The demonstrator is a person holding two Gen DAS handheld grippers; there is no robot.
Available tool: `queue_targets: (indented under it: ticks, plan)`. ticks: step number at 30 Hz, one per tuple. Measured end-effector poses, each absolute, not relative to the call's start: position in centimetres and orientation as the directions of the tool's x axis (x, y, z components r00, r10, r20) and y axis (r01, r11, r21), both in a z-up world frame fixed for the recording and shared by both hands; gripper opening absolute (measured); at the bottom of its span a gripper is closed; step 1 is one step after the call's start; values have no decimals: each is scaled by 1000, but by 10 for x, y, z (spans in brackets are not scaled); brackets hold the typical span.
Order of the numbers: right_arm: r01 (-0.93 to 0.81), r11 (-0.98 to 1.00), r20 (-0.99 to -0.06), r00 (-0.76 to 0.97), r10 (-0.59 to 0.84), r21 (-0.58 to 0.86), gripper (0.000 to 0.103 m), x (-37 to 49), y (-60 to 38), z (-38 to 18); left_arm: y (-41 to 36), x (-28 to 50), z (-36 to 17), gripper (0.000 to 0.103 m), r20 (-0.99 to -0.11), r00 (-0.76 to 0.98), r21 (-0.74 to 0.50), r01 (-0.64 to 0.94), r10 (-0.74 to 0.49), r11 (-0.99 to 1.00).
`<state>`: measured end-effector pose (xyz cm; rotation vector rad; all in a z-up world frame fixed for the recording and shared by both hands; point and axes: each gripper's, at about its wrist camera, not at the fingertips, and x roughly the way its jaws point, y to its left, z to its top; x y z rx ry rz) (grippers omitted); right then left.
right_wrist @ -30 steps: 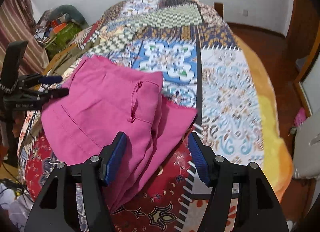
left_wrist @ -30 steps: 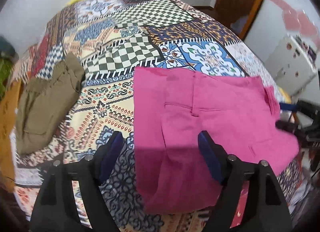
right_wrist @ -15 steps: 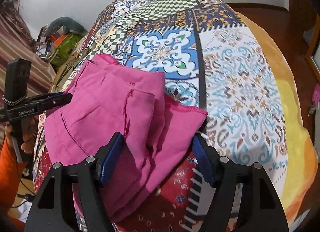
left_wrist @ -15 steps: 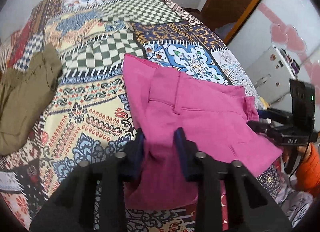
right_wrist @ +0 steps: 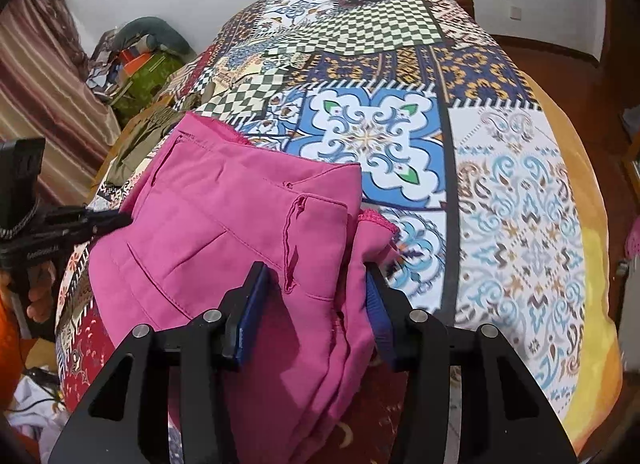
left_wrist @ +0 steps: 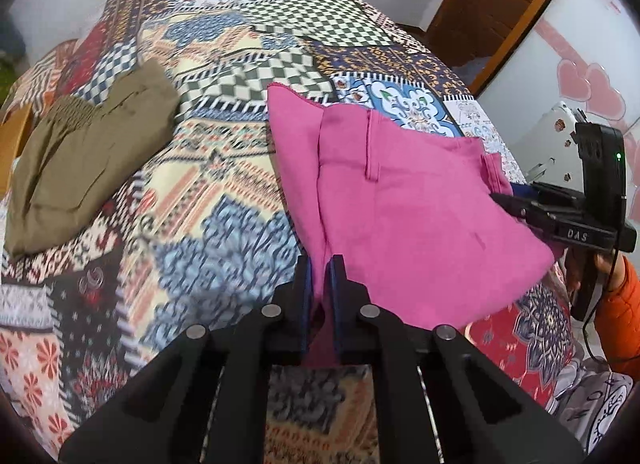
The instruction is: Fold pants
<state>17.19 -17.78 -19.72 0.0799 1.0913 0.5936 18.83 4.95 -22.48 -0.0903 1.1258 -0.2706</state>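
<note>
Pink pants (left_wrist: pixel 400 204) lie folded on the patchwork bedspread (left_wrist: pixel 224 168), waistband toward the far side. My left gripper (left_wrist: pixel 319 264) is shut on the near left edge of the pink fabric, which is pinched between its blue pads. My right gripper (right_wrist: pixel 314 276) straddles the other end of the pants (right_wrist: pixel 208 200). Its jaws are closing, with a bunched fold of cloth between them. Each gripper also appears at the side of the other's view.
Olive-green pants (left_wrist: pixel 80 156) lie folded at the left of the bed. A white appliance (left_wrist: pixel 556 144) and a wooden door (left_wrist: pixel 500 4) stand past the bed's right side. Cluttered bags (right_wrist: pixel 140 60) and a striped curtain (right_wrist: pixel 44 84) are at the far left.
My left gripper went from wide open to shut on the pants' edge. My right gripper moved forward over the cloth and its jaws narrowed, gathering fabric between them.
</note>
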Motion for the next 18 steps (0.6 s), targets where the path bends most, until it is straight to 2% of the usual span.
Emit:
queue_targets:
  ticks: [11,18]
  plan:
    - [-543,780,-797,300,525,310,43,177,-127,-185,82,148,-224,7,-890,405,-195,71,-207,978]
    - [-555,781,-812,294,505,285,46,180,-117,-179,91,143,-216,7,-892,424,-158,33,-157,987]
